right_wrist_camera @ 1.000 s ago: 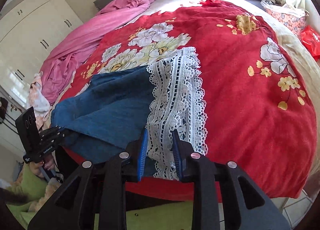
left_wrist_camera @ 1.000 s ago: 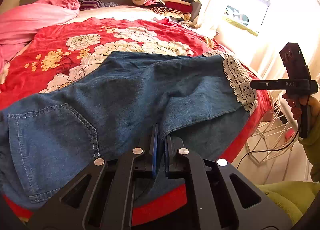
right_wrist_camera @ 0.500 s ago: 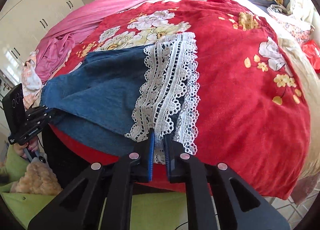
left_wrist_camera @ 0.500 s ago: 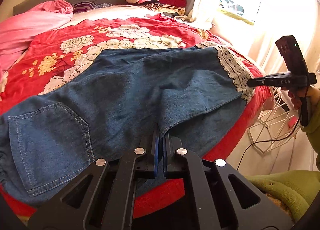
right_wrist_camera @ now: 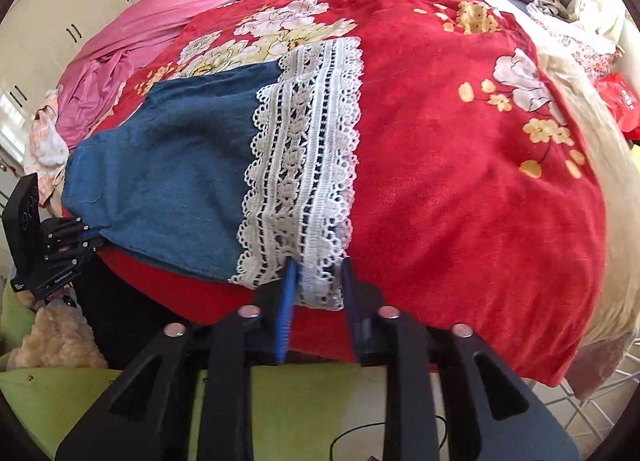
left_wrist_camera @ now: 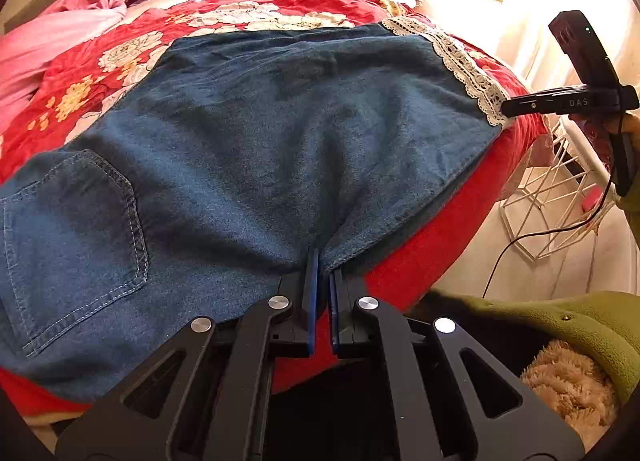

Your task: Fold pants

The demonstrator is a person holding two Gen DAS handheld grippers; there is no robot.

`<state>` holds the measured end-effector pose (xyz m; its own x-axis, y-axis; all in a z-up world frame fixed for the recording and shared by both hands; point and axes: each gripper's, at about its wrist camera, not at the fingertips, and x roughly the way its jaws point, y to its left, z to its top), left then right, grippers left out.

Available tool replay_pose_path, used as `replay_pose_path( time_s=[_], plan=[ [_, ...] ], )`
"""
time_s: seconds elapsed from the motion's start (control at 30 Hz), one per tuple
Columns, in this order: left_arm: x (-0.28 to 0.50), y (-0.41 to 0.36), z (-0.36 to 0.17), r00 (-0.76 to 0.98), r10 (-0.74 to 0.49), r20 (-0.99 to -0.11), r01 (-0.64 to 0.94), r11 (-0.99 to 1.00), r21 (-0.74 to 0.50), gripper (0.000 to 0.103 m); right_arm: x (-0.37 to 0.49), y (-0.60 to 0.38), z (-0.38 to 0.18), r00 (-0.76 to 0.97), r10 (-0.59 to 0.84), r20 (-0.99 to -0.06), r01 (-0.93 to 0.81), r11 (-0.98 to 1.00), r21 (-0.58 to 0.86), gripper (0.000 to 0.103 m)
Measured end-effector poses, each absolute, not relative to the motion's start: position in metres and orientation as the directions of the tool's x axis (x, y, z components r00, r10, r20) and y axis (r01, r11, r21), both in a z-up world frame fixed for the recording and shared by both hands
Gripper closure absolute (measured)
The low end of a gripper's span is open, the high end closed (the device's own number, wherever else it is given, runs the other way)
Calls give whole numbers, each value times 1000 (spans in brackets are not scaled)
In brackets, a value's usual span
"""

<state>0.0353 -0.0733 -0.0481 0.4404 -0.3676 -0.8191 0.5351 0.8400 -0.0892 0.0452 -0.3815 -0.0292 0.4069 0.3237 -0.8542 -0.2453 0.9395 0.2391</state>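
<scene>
Lying flat across the red flowered blanket (left_wrist_camera: 256, 9) on the bed, the blue denim pants (left_wrist_camera: 256, 133) show a back pocket (left_wrist_camera: 76, 237) at the left. Next along, the left claw (left_wrist_camera: 322, 273) is clamped tight on the near edge of the denim, at the edge of the bed. Further right, white lace trim (right_wrist_camera: 304, 165) ends the pant leg. The right claw (right_wrist_camera: 318, 281) has just been opening; its jaws stand narrowly apart with the lace corner between them, no longer pinched.
</scene>
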Motion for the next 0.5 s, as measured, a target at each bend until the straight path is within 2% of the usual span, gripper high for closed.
replay_pose_path(
  time_s=[0.13,0.2,0.27,0.37,0.5],
  plan=[
    [32,-73,-47,427,-387,-817,543,833,-110,96,38,-386,7,529,312,-789,-240,947,214,61],
    [30,-74,-46,418,-405,-814,554,823,-125,83,36,-370,19,550,362,-753,-299,927,227,60],
    [25,-72,-41,420,-415,-807,557,820,-132,74,37,-343,18,527,416,-741,-384,895,229,57],
    [17,-56,-30,452,-419,-787,522,840,-147,69,48,-305,1,469,442,-765,-459,861,217,56],
    [6,1,3,601,-339,-724,352,925,-141,45,68,-293,-43,379,342,-860,-416,893,172,56]
  ],
)
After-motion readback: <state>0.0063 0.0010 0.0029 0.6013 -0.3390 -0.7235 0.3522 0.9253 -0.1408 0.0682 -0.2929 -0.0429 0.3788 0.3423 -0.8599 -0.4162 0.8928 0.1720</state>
